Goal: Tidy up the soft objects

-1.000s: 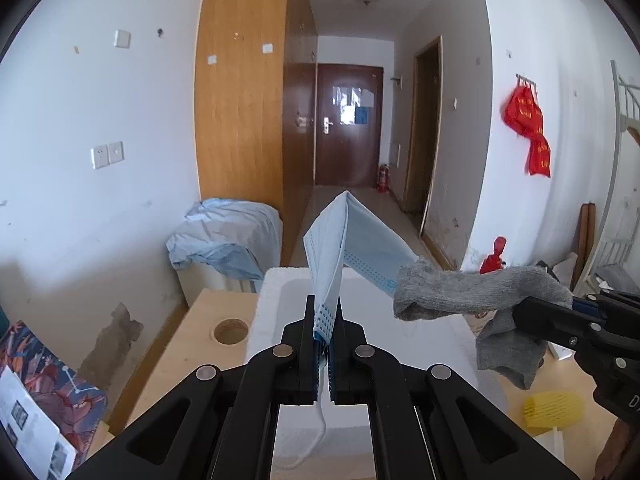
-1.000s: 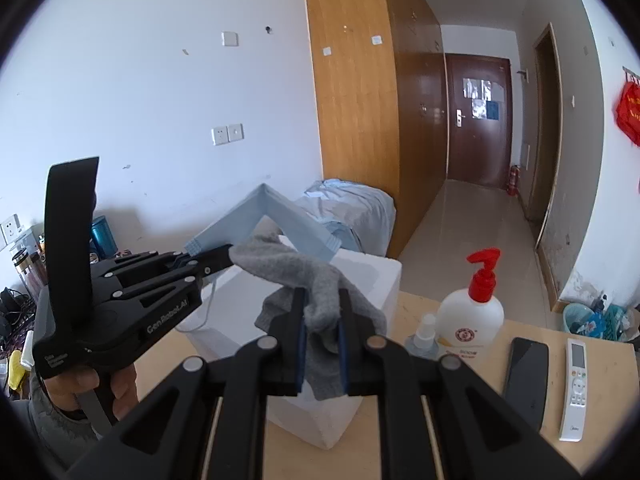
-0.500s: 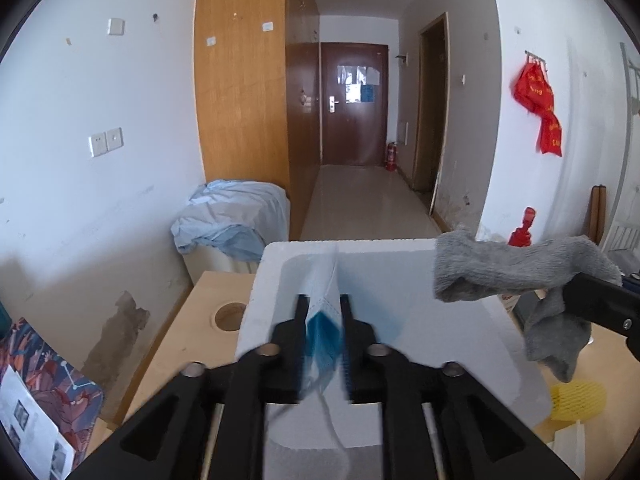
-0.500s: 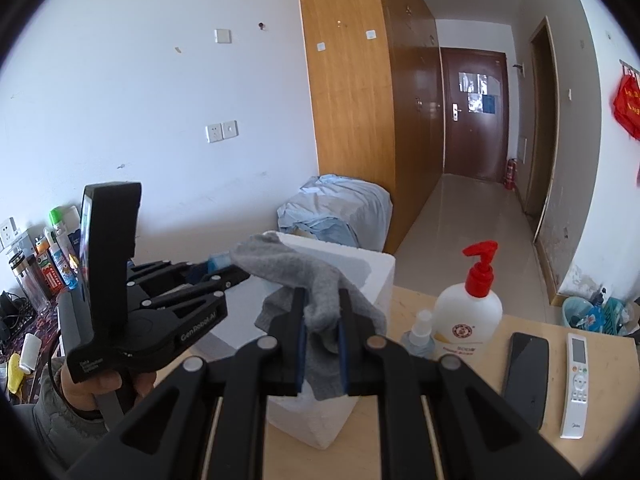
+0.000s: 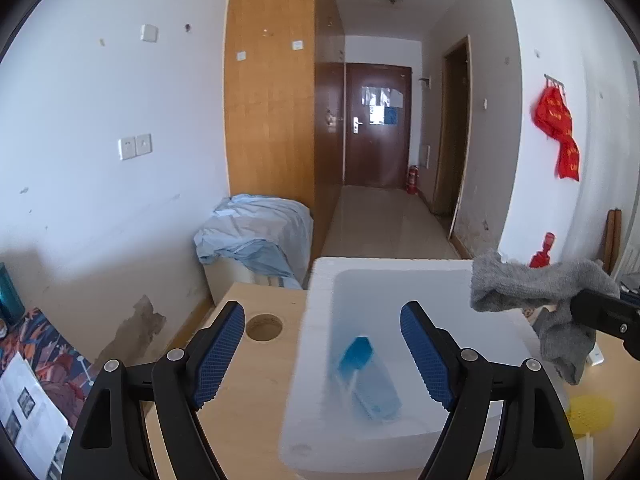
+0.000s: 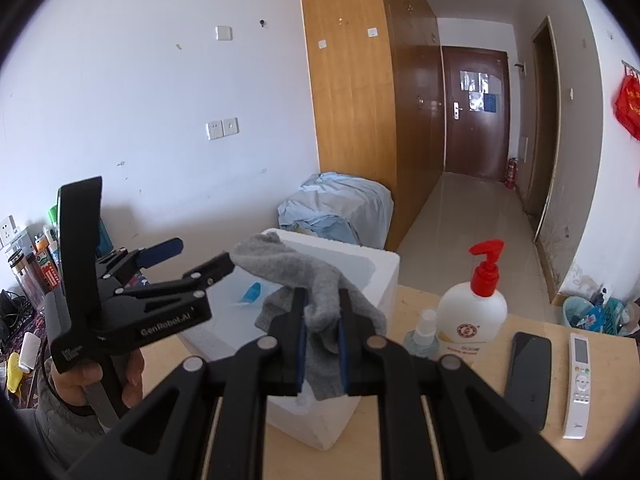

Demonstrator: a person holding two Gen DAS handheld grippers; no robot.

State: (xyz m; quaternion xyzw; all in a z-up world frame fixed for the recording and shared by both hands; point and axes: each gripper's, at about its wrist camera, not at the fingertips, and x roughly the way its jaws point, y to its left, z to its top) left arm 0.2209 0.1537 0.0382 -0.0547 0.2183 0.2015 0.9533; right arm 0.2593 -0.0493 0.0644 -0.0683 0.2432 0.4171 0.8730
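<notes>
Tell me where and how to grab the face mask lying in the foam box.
Come from straight above. The face mask lies low inside the white foam box, whose walls block any sideways approach. Pinch the raised darker blue folded end, which stands up off the floor; the rest lies flat and looks harder to catch. It appears blurred, so its exact pose is uncertain.

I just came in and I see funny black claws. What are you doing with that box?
A person is tidying soft things into the white foam box on the table. The left hand-held gripper is opening above the box, with nothing between its fingers; a blue face mask is down inside. The right hand-held gripper is pinching a grey sock over the box, not yet dropped in.
</notes>
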